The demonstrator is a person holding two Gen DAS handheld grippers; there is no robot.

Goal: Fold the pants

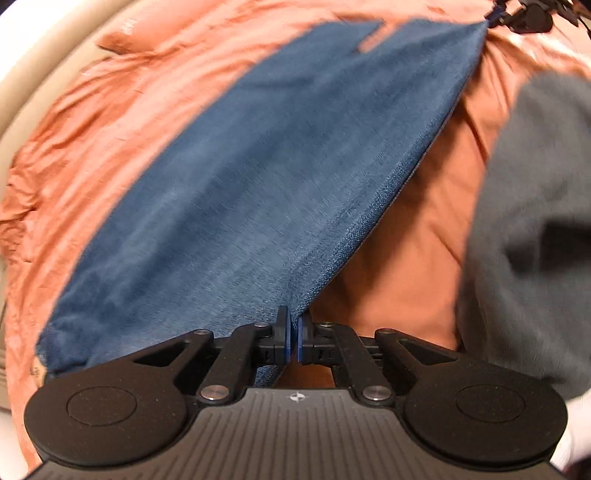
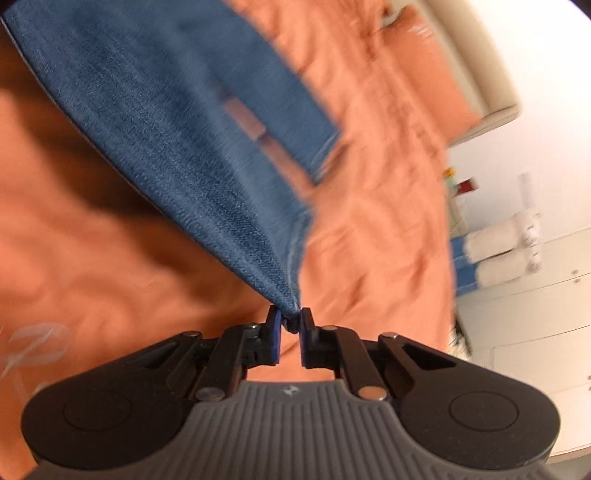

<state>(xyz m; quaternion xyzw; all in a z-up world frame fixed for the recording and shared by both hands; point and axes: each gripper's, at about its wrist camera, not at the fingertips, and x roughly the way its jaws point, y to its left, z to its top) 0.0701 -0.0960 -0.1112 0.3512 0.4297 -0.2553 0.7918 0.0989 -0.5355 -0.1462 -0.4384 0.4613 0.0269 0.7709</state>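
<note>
Blue denim pants (image 1: 266,166) stretch over an orange bedsheet (image 1: 92,122), their near edge lifted off it. My left gripper (image 1: 293,328) is shut on one corner of that lifted edge, the cloth pinched between its blue pads. At the top right of the left wrist view, the right gripper (image 1: 524,16) holds the other corner. In the right wrist view the pants (image 2: 177,122) fan out from my right gripper (image 2: 291,325), which is shut on a bunched corner of denim. The far part of the pants lies flat on the sheet (image 2: 369,206).
A person's grey sleeve (image 1: 532,221) fills the right side of the left wrist view. A beige headboard or bed frame (image 2: 476,55) borders the bed. White cabinets (image 2: 535,306) and rolled white towels (image 2: 495,251) stand beyond the bed's edge.
</note>
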